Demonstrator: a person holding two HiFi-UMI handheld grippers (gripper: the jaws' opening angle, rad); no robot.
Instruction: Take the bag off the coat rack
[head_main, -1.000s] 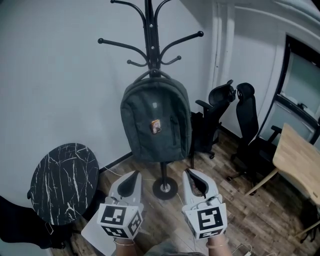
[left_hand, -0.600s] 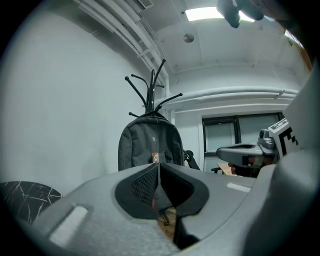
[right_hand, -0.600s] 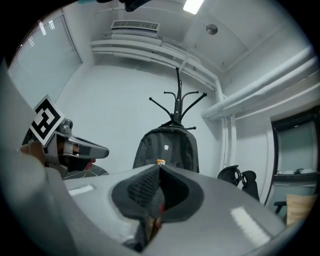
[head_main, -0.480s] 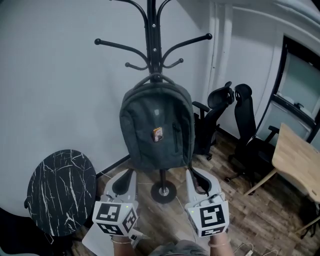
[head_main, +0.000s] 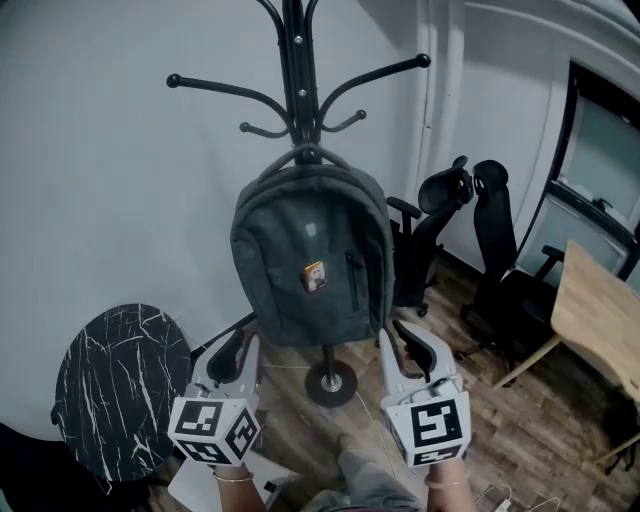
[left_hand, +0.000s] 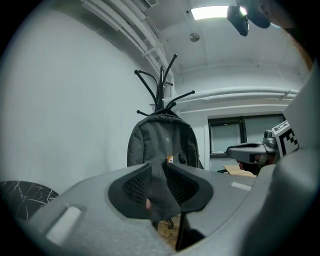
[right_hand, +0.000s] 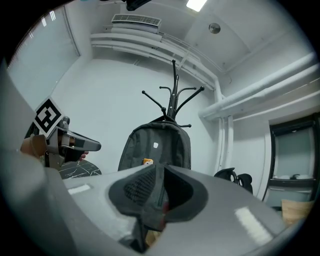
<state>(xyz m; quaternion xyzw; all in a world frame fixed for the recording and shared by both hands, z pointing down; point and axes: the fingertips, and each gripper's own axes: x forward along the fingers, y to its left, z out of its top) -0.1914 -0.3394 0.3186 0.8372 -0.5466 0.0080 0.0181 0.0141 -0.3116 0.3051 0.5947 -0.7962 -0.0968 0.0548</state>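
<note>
**Nearly level with it: two hand-held tools face a bag hanging on a coat rack**

A dark grey, soft-sided bag hangs by its top handle loop from a low hook on a black coat rack, which stands against a pale wall. The bag's front faces the camera and carries a small orange badge. Its lower edge hangs clear of the wooden floor. Black office chairs stand behind it to the right.

The left tool and the right tool are held side by side below the bag, short of touching it. Each tool's jaws have just been opening and now stand narrowly apart. Nothing is between them; each tool's own view shows only the distant bag through the gap.

The bag looks limp and fairly full, so it would probably sag and swing when lifted. Its smooth front panel gives little to pinch. The handle loop at the hook seems the surest place to take hold, lifting it up and off, with the other tool steadying the bag's side or base.
</note>
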